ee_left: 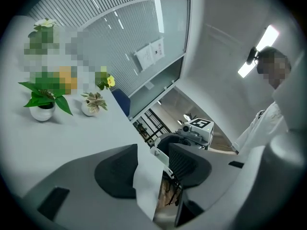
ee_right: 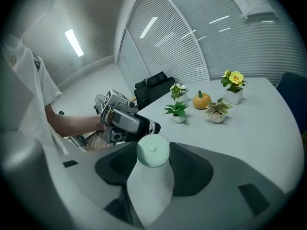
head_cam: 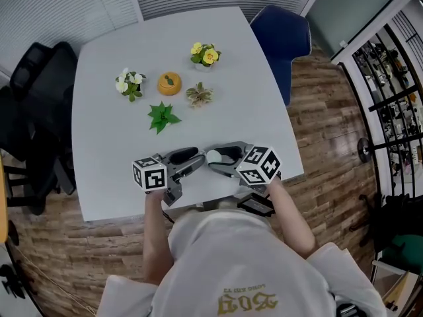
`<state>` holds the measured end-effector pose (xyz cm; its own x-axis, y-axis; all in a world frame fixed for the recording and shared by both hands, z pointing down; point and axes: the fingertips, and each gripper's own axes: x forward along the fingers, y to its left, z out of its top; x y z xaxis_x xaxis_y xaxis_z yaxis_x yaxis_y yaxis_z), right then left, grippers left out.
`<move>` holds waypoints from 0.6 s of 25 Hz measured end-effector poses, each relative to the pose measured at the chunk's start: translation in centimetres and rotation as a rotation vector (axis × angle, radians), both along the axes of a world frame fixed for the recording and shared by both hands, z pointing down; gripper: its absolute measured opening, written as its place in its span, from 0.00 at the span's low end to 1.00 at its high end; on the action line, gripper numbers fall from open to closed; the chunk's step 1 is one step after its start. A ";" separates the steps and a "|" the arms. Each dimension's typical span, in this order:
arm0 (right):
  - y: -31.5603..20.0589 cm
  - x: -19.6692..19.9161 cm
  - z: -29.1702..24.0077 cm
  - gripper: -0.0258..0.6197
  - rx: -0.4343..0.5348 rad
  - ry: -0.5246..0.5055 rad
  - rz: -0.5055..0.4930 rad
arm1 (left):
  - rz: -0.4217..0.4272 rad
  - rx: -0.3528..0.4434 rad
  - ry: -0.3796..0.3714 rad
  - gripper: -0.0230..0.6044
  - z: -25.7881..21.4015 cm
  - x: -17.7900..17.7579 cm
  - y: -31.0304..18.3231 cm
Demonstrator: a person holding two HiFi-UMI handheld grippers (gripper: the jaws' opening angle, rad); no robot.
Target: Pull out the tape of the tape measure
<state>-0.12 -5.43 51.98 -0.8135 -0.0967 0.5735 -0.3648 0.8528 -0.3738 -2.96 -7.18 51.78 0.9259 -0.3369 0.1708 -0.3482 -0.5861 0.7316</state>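
Head view: white table (head_cam: 106,111). An orange pumpkin ornament (head_cam: 169,83) sits mid-table. Well below the pumpkin, at the near table edge, the left gripper (head_cam: 198,162) and right gripper (head_cam: 213,157) face each other, tips nearly meeting. The pale green tape measure (head_cam: 215,155) sits at the right gripper's tips.

Left gripper view: jaws spread. A white strip of tape (ee_left: 146,186) runs between them, lying against one pad with a gap to the other. The pumpkin is far off to the left.

Right gripper view: jaws clamped on the tape measure's white body, green face up. The pumpkin is beyond it, to the right.
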 end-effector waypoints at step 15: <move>1.3 -1.0 -0.4 0.39 -0.019 -0.018 -0.058 | 0.035 0.000 0.027 0.15 -0.3 -0.1 1.4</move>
<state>-1.15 -4.13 51.55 -0.8279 -0.0384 0.5596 -0.3082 0.8647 -0.3967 -3.03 -5.75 51.46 0.9413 -0.3045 0.1455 -0.3077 -0.5976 0.7404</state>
